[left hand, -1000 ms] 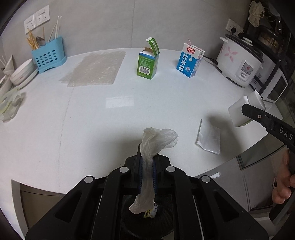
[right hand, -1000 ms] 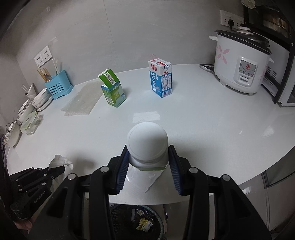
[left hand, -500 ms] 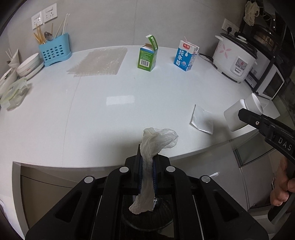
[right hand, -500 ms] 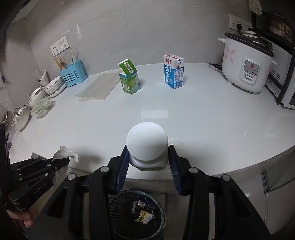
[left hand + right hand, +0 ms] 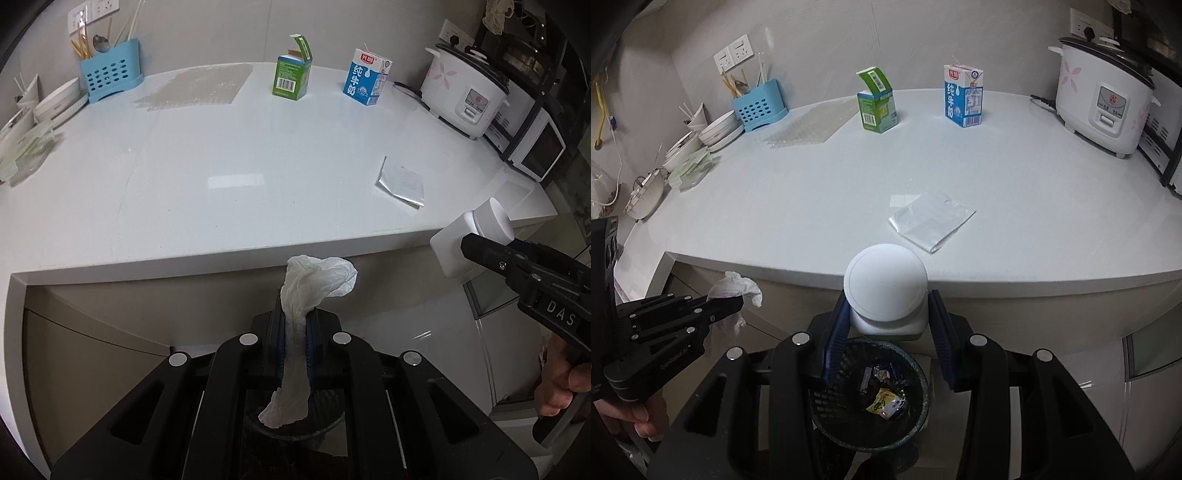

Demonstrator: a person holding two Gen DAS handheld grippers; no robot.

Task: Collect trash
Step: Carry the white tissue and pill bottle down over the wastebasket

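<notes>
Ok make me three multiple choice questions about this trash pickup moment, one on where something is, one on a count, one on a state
1. Where is the trash basket?
A. on the counter
B. on the floor below the right gripper
C. beside the rice cooker

2. How many cartons stand on the counter?
A. one
B. two
C. four

3. What is the left gripper doing?
A. open, holding nothing
B. shut on the crumpled tissue
C. gripping a spoon

Answers: B, basket shows under the white bottle; B, green carton and blue milk carton; B, tissue pinched between its fingers.
</notes>
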